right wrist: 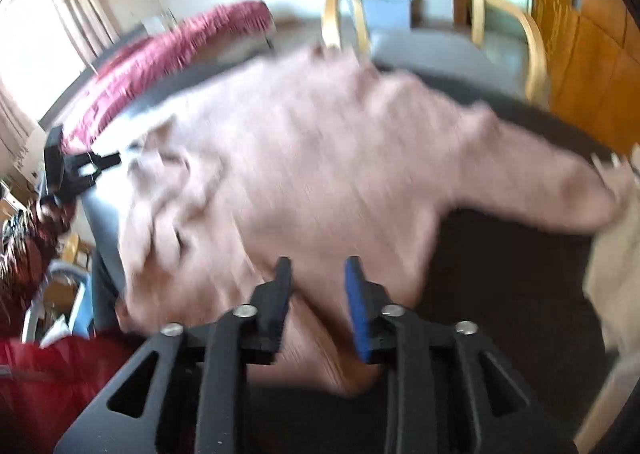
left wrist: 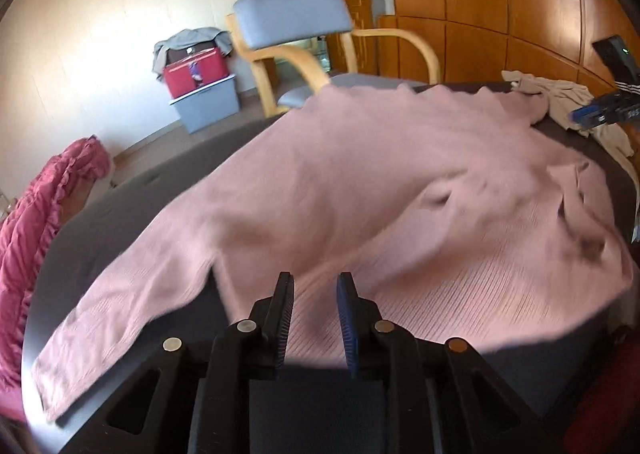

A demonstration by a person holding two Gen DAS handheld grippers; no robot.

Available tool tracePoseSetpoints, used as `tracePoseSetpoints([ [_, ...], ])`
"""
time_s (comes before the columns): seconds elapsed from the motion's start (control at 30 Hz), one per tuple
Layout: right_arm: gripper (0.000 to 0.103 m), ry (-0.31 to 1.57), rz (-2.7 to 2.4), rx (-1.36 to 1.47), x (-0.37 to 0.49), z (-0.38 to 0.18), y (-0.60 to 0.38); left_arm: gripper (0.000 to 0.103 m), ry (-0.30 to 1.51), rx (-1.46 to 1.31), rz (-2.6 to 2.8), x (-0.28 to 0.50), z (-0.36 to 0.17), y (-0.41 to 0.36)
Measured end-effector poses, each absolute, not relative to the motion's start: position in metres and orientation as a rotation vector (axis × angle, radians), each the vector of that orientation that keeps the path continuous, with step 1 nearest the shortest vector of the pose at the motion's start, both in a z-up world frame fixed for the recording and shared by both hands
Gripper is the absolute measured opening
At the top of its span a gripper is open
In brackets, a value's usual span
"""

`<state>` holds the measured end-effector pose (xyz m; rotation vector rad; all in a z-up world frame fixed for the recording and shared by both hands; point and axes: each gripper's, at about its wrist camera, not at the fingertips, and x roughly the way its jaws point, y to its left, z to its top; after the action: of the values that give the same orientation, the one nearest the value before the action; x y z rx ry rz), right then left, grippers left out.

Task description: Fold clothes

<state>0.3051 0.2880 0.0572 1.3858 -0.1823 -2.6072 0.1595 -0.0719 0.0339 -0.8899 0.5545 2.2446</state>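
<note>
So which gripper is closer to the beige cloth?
Right. The right gripper hangs close by the beige cloth; the left gripper is farther off, across the pink sweater.

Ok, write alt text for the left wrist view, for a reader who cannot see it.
A pink long-sleeved top lies spread on a dark table, one sleeve stretched toward the lower left. The left gripper hangs over its near edge, jaws apart with no cloth between them. Behind stand a wooden armchair with grey cushions and a beige garment at the far right.
</note>
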Motion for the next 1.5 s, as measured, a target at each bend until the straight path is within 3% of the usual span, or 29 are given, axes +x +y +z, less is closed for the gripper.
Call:
tracePoseSetpoints([
  [0.2, 0.044, -0.019, -2.557, 1.412, 0.217, 0.012, 0.212, 0.022, 0.667, -0.838, 2.114, 0.164, 0.03, 0.004],
  [0.33, 0.045, 0.001, -2.468, 1.458, 0.182, -0.027, 0.176, 0.025, 0.84, -0.83, 2.048, 0.162, 0.011, 0.033],
  [0.37, 0.048, -0.007, -2.473, 1.453, 0.178, -0.033, 0.174, 0.025, 0.889, -0.835, 2.048, 0.16, 0.004, 0.036],
  [0.43, 0.067, -0.04, -2.476, 1.391, 0.181, -0.036, 0.174, 0.025, 0.949, -0.849, 2.05, 0.153, -0.007, 0.038],
  [0.6, 0.075, 0.02, -2.506, 1.296, 0.193, -0.042, 0.168, 0.024, 0.794, -0.897, 1.999, 0.135, -0.015, 0.028],
  [0.73, 0.082, 0.073, -2.501, 1.307, 0.193, -0.042, 0.163, 0.006, 0.636, -0.93, 1.988, 0.13, -0.014, 0.015],
  [0.87, 0.082, -0.01, -2.505, 1.29, 0.19, -0.042, 0.169, 0.004, 0.526, -0.89, 2.056, 0.141, 0.003, -0.018],
  [1.13, 0.082, -0.48, -2.473, 1.313, 0.185, -0.033, 0.213, 0.004, 0.292, -0.912, 2.168, 0.155, 0.037, -0.141],
  [1.33, 0.082, -0.481, -2.465, 1.334, 0.185, -0.031, 0.215, 0.005, 0.21, -0.972, 2.113, 0.199, 0.024, -0.206],
  [1.5, 0.082, -0.377, -2.46, 1.369, 0.193, -0.029, 0.211, 0.005, 0.282, -1.037, 2.01, 0.231, 0.009, -0.216],
])
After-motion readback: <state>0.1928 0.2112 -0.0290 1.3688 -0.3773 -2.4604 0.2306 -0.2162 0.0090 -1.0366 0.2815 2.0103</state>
